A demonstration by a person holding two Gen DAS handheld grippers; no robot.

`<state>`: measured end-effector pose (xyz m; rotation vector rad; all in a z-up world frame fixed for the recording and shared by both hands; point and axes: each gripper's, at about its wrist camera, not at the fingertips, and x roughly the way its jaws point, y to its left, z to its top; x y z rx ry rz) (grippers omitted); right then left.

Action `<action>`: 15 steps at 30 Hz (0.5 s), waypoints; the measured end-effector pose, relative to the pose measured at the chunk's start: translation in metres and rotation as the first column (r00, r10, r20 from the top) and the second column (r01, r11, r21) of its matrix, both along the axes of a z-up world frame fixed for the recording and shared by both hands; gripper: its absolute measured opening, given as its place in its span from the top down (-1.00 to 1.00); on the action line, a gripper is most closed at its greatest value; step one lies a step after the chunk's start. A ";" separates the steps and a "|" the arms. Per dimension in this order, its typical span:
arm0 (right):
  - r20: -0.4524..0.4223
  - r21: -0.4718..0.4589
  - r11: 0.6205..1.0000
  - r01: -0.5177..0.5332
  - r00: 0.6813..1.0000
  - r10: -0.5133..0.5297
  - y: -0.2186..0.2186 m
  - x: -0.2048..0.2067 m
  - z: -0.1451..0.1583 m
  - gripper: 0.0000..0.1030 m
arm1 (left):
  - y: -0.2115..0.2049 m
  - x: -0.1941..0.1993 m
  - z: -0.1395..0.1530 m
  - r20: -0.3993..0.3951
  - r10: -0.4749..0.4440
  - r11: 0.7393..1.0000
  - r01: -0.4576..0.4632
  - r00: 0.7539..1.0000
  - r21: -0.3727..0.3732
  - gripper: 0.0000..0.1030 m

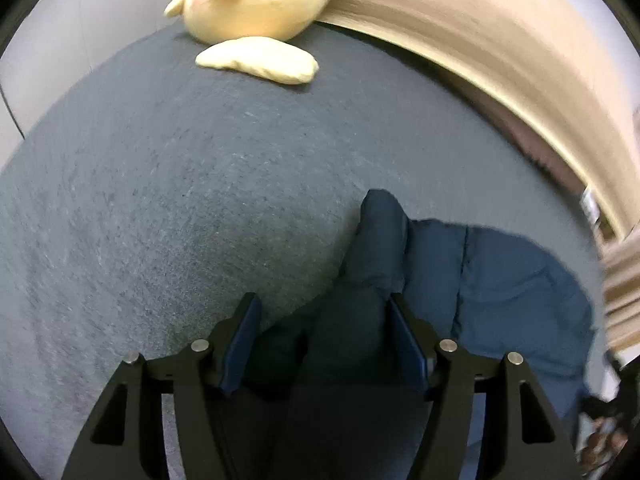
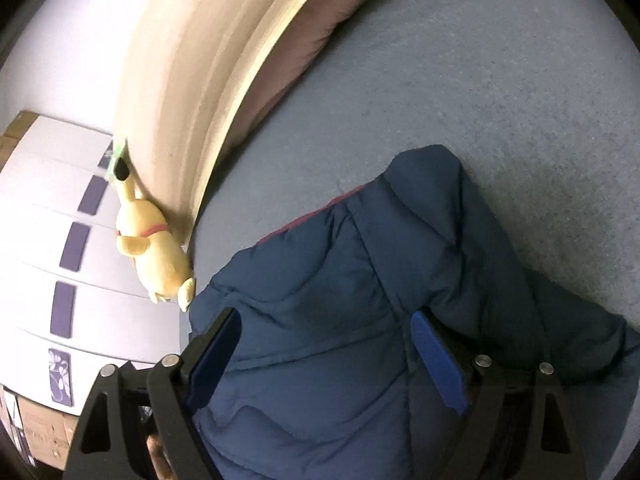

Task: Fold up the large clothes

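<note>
A bedroom: a bed (image 1: 160,184) covered in grey-blue fabric, with a pale wooden headboard (image 2: 188,60) along one edge. A navy puffer jacket (image 2: 320,300) lies crumpled on the bed and serves as the landmark here. A yellow plush toy (image 1: 256,0) sits well beyond the jacket, against the headboard. The left gripper (image 1: 320,312) points steeply down at the jacket's edge; a bunched fold, perhaps a sleeve, rises between its parted jaws, and whether the pads press it cannot be told. The right gripper (image 2: 326,320) hovers over the jacket's quilted body, jaws wide and holding nothing. The jacket's long axis runs away from both grippers, towards the headboard. A white drawer unit (image 2: 44,240) stands beside the bed.
</note>
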<state>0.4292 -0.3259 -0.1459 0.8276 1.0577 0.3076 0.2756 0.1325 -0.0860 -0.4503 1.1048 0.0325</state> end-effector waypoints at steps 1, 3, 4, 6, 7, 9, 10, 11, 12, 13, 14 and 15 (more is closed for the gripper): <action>0.000 0.003 1.000 -0.003 1.000 0.003 0.000 -0.001 0.001 -0.73 | 0.006 -0.002 0.002 0.003 0.020 0.999 -0.020 1.000 -0.042 -0.27; 0.015 0.032 0.999 -0.005 1.000 0.004 -0.003 -0.003 0.008 -0.75 | 0.015 -0.003 0.009 0.037 0.036 0.988 -0.031 0.999 -0.149 -0.24; 0.041 0.068 0.997 -0.021 0.999 0.019 -0.003 -0.002 0.014 -0.75 | 0.016 -0.001 0.012 0.053 0.019 0.985 -0.010 0.998 -0.171 -0.24; 0.071 0.108 0.994 -0.025 0.997 0.018 -0.004 0.001 0.021 -0.75 | 0.014 0.003 0.016 0.075 -0.007 0.985 0.020 0.997 -0.172 -0.24; 0.080 0.126 0.992 -0.017 0.997 0.007 -0.006 0.005 0.022 -0.75 | 0.015 0.006 0.014 0.068 -0.007 0.985 0.018 0.998 -0.170 -0.24; 0.065 0.158 0.987 0.023 0.997 -0.033 -0.014 0.012 0.016 -0.75 | 0.024 0.010 0.003 0.023 0.044 0.983 -0.039 0.999 -0.180 -0.24; 0.041 0.181 0.982 0.048 0.998 -0.056 -0.019 0.015 0.008 -0.74 | 0.027 0.012 -0.001 0.005 0.063 0.981 -0.061 0.998 -0.183 -0.24; 0.007 0.204 0.976 0.071 0.997 -0.074 -0.026 0.018 0.000 -0.72 | 0.036 0.011 -0.009 -0.004 0.086 0.972 -0.085 0.996 -0.218 -0.24; -0.010 0.226 0.970 0.091 0.996 -0.091 -0.030 0.019 -0.007 -0.72 | 0.041 0.010 -0.012 0.004 0.096 0.965 -0.092 0.995 -0.246 -0.24; -0.016 0.259 0.959 0.116 0.993 -0.116 -0.035 0.019 -0.013 -0.72 | 0.043 0.009 -0.012 0.011 0.099 0.964 -0.093 0.995 -0.250 -0.24; -0.014 0.275 0.953 0.125 0.992 -0.126 -0.036 0.019 -0.015 -0.72 | 0.045 0.008 -0.011 0.020 0.097 0.966 -0.089 0.995 -0.244 -0.24; -0.006 0.291 0.948 0.132 0.991 -0.136 -0.039 0.019 -0.018 -0.72 | 0.046 0.007 -0.011 0.032 0.100 0.966 -0.089 0.994 -0.242 -0.24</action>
